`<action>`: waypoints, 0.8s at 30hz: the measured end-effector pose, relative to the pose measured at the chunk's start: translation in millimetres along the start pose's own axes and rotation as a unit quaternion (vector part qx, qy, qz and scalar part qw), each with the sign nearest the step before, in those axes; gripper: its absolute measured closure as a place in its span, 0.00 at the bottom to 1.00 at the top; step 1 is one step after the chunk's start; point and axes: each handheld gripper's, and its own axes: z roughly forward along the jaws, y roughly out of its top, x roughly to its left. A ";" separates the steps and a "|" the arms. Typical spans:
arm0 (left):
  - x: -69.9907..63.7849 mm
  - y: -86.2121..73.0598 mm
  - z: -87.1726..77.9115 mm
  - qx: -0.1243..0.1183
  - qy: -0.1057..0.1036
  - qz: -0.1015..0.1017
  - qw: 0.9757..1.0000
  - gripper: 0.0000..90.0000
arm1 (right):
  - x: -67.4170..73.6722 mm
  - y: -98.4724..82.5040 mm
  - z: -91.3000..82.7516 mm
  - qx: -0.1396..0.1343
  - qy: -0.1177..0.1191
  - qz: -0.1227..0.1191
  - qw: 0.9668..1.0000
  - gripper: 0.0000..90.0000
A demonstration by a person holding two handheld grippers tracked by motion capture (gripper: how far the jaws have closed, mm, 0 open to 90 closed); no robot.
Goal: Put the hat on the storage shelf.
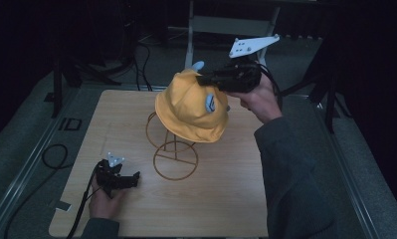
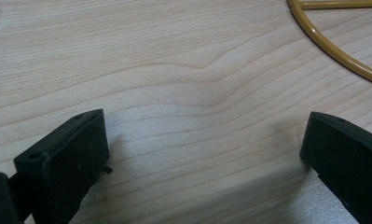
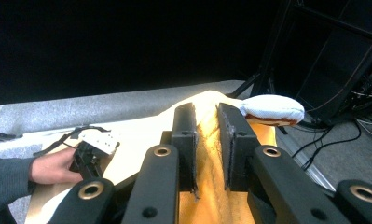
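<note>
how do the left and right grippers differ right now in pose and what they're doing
The right gripper is raised above the table, its jaws pinched on the crown of the yellow hat; the left gripper rests low on the wooden table, its jaws wide apart with nothing between them. The right sits at the far side by the wire hat stand, the left near the front edge. Both are black and hand-held.

right gripper (image 3: 207,140) fingers (image 3: 184,140) pinching a fold of yellow hat (image 3: 210,196), pale ear (image 3: 272,109) beyond
</note>
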 end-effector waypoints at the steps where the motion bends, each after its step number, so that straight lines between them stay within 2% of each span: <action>1: 0.0 0.0 0.0 0.000 0.000 0.000 1.000 0.01 | 0.2 0.1 1.3 -0.001 0.002 0.002 1.000 0.87; 18: 0.0 0.0 -0.1 0.001 -0.002 0.003 1.000 0.01 | 8.4 4.1 29.1 0.008 0.023 -0.003 1.000 0.87; 24: -0.1 0.0 0.0 0.000 -0.003 0.003 1.000 0.01 | 12.7 3.3 36.9 0.030 0.027 -0.008 0.999 0.87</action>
